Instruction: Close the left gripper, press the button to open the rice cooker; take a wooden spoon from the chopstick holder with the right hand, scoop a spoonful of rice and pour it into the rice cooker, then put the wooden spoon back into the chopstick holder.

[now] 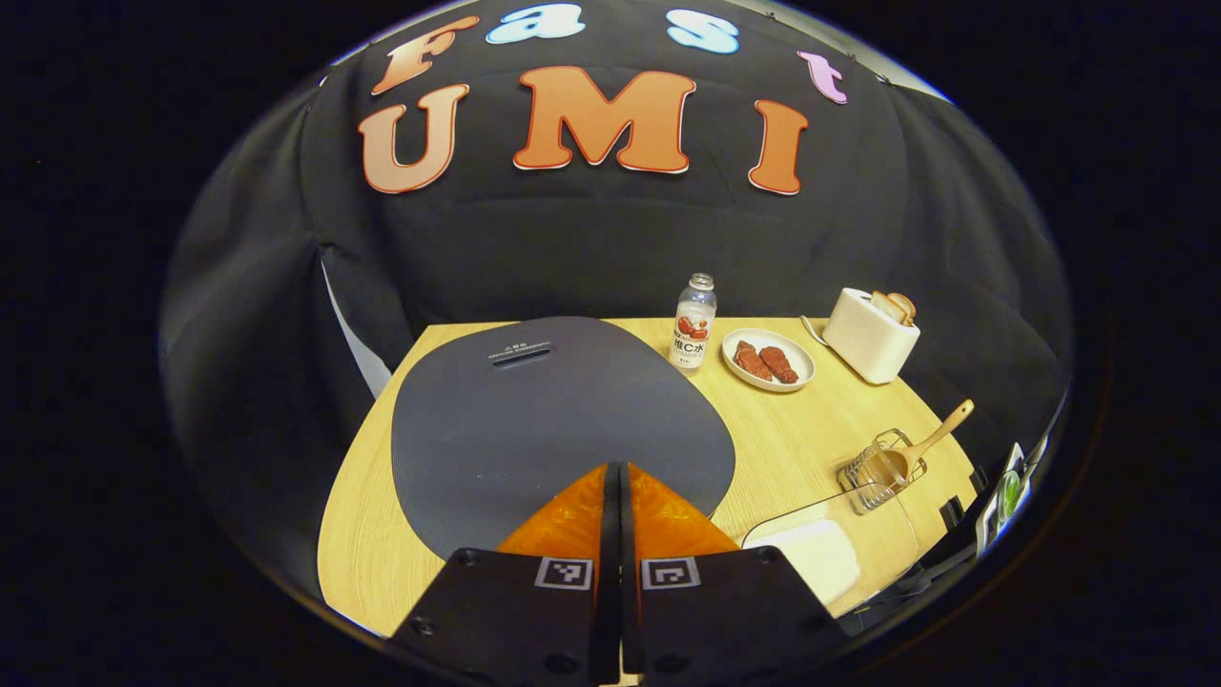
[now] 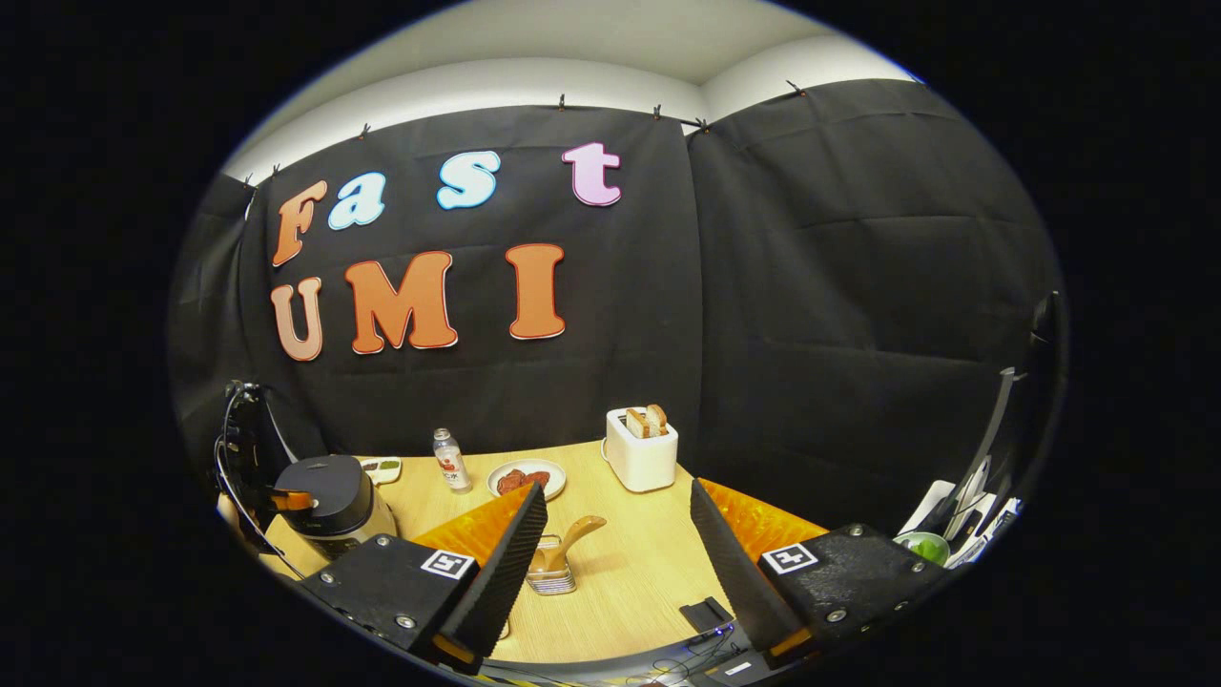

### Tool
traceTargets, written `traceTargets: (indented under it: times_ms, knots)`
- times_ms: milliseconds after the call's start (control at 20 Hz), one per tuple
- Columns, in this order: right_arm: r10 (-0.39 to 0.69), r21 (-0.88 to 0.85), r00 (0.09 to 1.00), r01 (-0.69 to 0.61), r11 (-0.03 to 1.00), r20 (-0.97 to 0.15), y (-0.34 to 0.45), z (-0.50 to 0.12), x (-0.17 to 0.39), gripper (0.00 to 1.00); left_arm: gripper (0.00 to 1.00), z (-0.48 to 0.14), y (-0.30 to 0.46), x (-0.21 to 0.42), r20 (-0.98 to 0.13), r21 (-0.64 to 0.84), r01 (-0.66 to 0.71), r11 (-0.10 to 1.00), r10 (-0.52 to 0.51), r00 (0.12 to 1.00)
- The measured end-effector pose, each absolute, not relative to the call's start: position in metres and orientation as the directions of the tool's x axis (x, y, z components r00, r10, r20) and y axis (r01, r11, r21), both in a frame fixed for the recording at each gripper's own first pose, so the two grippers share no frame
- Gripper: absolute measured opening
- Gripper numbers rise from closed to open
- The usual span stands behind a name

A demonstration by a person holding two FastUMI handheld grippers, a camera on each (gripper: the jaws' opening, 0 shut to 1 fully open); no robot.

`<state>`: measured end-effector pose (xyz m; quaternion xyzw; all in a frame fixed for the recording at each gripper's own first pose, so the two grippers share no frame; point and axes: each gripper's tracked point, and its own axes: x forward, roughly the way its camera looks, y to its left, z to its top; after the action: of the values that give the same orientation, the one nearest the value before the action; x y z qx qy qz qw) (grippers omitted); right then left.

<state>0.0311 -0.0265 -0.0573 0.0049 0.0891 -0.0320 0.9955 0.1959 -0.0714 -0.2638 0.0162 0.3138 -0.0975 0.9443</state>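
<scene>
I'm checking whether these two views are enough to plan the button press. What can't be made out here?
- Rice cooker button: left gripper view, hidden behind the shut left hand-held gripper.
- Spoon bowl: both views, sunk inside the chopstick holder; wooden spoon handle shows.
- Rice container: left gripper view, cut off by the edge.
- Small dish: right gripper view, contents too small.

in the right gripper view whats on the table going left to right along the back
rice cooker → small dish → bottle → plate of red food → toaster with bread
</scene>
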Motion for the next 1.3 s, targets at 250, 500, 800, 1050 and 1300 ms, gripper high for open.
traceTargets:
  times_ms: [250,500,800,1050,1300]
  knots:
    - [-0.046,0.007,0.981,0.049,0.999,-0.188,-0.018,-0.061,0.029,0.94,0.06,-0.27,-0.07,0.193,-0.626,-0.082,0.207,0.975,-0.212,0.751]
    - [-0.046,-0.002,0.985,0.046,0.999,-0.169,-0.014,-0.057,0.021,0.94,0.09,-0.207,-0.061,0.203,-0.504,-0.028,0.165,0.986,-0.157,0.849]
    - [-0.057,0.012,0.989,0.059,0.998,-0.133,-0.007,-0.053,0.018,0.94,0.05,-0.051,-0.021,0.176,-0.172,-0.079,0.084,0.993,-0.096,0.98]
    - [-0.087,-0.04,0.988,0.082,0.996,-0.127,-0.007,-0.058,0.018,0.94,0.05,-0.015,0.031,0.14,-0.086,-0.028,0.021,0.999,-0.023,0.996]
    - [-0.097,-0.039,0.991,0.094,0.995,-0.097,-0.003,-0.057,0.019,0.94,0.05,0.003,0.065,0.109,-0.042,0.008,-0.026,1.0,0.026,0.999]
